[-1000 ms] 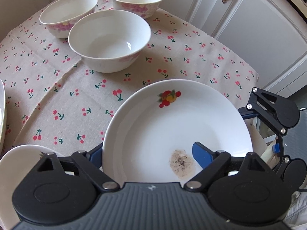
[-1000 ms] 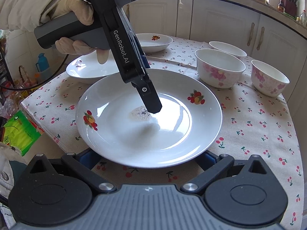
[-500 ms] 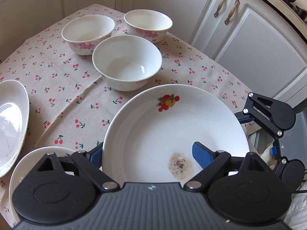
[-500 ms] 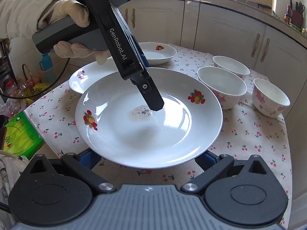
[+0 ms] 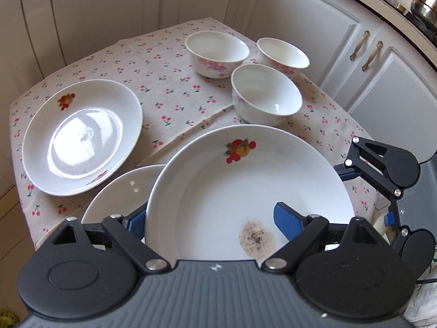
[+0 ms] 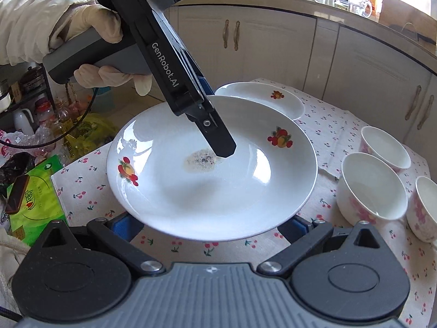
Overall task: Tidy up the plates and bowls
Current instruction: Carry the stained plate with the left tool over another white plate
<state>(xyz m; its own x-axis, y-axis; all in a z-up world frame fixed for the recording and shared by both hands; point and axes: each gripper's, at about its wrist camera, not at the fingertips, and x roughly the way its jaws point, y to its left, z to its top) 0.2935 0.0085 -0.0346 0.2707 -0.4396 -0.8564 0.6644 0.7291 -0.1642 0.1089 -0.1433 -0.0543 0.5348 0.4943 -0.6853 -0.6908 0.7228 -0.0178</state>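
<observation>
Left wrist view: the left gripper [image 5: 210, 218] straddles the near rim of a large white plate [image 5: 245, 186] printed with a fruit motif, one blue pad inside the dish, the other outside and beneath the rim, so the plate is clamped between them. A brownish speckled stain [image 5: 256, 239] marks the plate's well. The plate rides above a cherry-print tablecloth [image 5: 169, 90], partly covering a second plate [image 5: 120, 191] beneath it. A third fruit-motif plate [image 5: 82, 136] sits on the cloth at left. Three pink-flowered bowls [image 5: 266, 94] cluster at the far right of the table. The right gripper [image 5: 379, 164] appears at the plate's right edge.

Right wrist view: a gloved hand [image 6: 95, 41] holds the left gripper's handle, its black finger reaching down into the stained plate [image 6: 213, 186]. The right gripper's blue pads [image 6: 125, 225] sit under the plate's near rim on both sides; whether they press on it cannot be told. Another plate [image 6: 262, 98] lies behind, the bowls [image 6: 371, 188] to the right.
</observation>
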